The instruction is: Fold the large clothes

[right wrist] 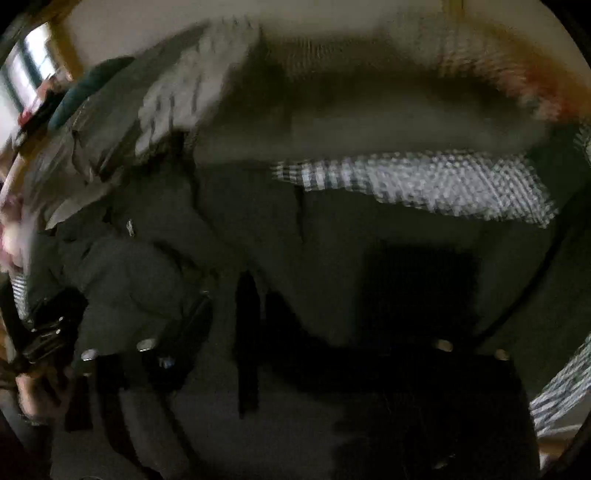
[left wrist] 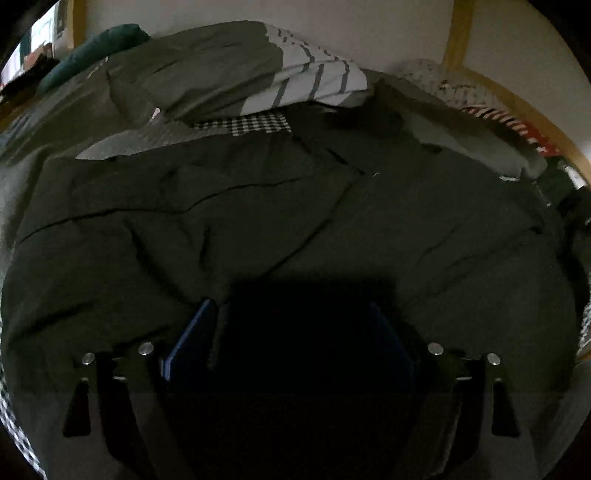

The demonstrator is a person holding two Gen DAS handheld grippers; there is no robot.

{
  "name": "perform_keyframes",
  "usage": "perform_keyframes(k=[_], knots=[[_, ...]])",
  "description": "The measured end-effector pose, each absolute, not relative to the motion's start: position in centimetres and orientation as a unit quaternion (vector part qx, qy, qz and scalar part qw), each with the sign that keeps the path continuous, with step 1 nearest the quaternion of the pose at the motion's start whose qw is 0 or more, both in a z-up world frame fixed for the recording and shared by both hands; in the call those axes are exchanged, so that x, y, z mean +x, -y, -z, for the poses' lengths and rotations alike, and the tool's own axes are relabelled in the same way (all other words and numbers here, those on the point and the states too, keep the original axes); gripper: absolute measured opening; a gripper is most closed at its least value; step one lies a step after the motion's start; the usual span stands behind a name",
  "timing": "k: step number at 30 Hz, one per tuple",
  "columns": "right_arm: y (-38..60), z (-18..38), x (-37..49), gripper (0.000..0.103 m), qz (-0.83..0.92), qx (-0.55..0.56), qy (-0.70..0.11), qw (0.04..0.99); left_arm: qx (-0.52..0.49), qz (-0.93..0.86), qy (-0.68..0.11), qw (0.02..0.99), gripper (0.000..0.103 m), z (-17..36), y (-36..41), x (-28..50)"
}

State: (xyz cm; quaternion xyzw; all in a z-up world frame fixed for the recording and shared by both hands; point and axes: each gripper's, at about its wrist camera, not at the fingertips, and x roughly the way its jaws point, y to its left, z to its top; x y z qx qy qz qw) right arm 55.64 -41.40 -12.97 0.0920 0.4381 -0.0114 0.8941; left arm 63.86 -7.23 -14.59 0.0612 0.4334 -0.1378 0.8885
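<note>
Matt dark-green woven cloth jacket, creased; checked cotton-like sheet; glossy wooden frame.

My left gripper hangs wide open over the dark jacket; striped cloth lies beyond.

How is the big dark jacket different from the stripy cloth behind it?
The dark jacket is one plain dark colour; the striped cloth is pale with dark lines. The jacket lies spread out near the camera, while the striped cloth sits bunched up farther back, by the wall. The jacket fills far more of the left wrist view. Both are wrinkly fabric on the same pile.
</note>
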Motion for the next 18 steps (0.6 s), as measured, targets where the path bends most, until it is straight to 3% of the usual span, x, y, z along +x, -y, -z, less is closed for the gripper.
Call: perform_keyframes(k=[4,8,16,18], knots=[[32.1,12.8,56.8,0.090,-0.011,-0.018,-0.417,0.909,0.094,0.114,-0.421,0.895,0.087,15.7,8.2,63.7],[26.8,19.1,59.8,0.088,0.022,-0.116,-0.477,0.871,0.095,0.110,-0.419,0.896,0.087,15.8,8.0,63.6],[38.0,20.0,57.6,0.094,0.031,0.014,-0.494,0.869,0.092,0.108,-0.421,0.896,0.089,16.2,7.9,64.2],[38.7,19.4,56.7,0.094,0.074,-0.010,-0.485,0.871,0.096,0.103,-0.420,0.897,0.089,16.3,8.0,64.3]])
